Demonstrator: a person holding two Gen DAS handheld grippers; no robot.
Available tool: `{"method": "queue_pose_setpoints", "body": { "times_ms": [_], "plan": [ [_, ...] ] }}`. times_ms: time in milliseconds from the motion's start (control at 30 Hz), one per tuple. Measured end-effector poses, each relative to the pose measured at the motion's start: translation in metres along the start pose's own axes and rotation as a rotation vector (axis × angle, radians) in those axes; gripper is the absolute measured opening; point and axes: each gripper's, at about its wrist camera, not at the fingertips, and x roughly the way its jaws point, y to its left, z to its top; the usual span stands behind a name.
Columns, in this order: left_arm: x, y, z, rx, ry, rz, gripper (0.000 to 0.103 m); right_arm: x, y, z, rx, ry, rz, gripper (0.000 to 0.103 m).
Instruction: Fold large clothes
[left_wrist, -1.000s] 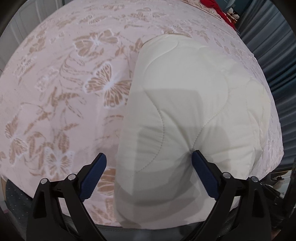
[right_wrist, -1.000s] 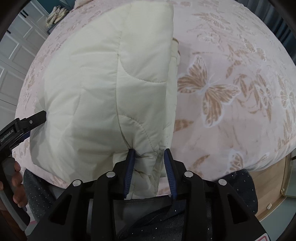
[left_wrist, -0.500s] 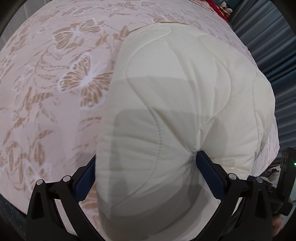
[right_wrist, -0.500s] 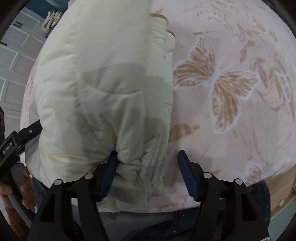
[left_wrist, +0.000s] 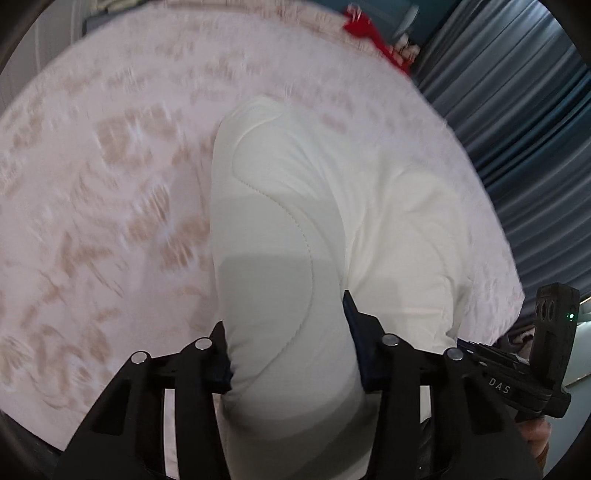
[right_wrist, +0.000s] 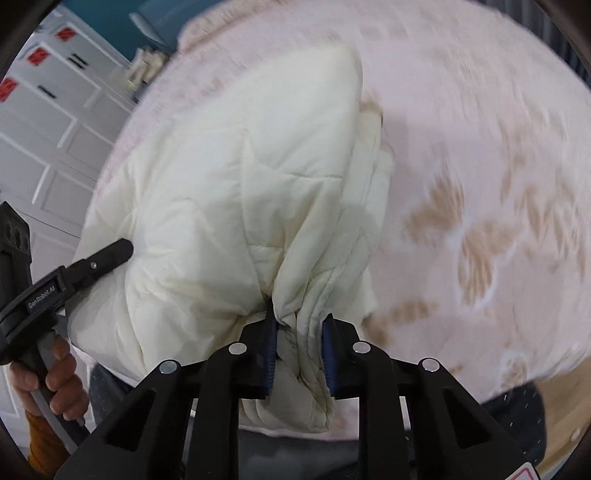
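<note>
Both of my hand-held grippers have just closed on the cream quilted jacket (left_wrist: 332, 206): my left hand-held gripper (left_wrist: 291, 343) squeezes a thick padded fold between its blue pads, and my right hand-held gripper (right_wrist: 298, 345) pinches a narrow bunched hem edge. From my grips the jacket runs out onto the bed (left_wrist: 110, 184), its butterfly-print cover blurred. Bare bedcover spreads wide on either side of the jacket. Grey curtains (left_wrist: 517, 110) bound one side, white cupboard doors (right_wrist: 48, 129) the other.

Soft even light, heavy motion blur on the bedspread (left_wrist: 110, 177), fisheye-warped edges.
</note>
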Motion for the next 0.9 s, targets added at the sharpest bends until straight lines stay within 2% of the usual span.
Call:
{"method": "queue_pose_setpoints", "body": {
  "times_ms": [100,200,300,400,500,733,900],
  "plan": [
    [-0.032,0.009,0.013,0.005,-0.102,0.013,0.044,-0.009,0.022,0.015,-0.040,-0.064,0.028,0.020],
    [-0.040,0.026,0.020,0.005,-0.139,0.066,0.044,0.010,0.052,0.033,-0.083,-0.076,0.037,0.020],
    [-0.024,0.045,0.022,-0.023,-0.096,0.124,0.045,0.039,0.052,0.030,-0.087,-0.029,0.026,0.020],
    [0.000,0.070,0.017,-0.083,-0.020,0.139,0.045,0.067,0.048,0.029,-0.076,0.009,0.000,0.020],
    [0.003,0.077,0.011,-0.089,-0.020,0.144,0.046,0.069,0.049,0.025,-0.067,0.012,-0.004,0.020],
    [-0.011,0.071,0.022,-0.092,-0.039,0.130,0.046,0.035,0.077,0.033,-0.076,-0.050,-0.015,0.020],
    [-0.039,0.062,0.034,-0.078,-0.102,0.088,0.046,-0.003,0.091,0.045,-0.095,-0.142,-0.010,0.019]
  ]
}}
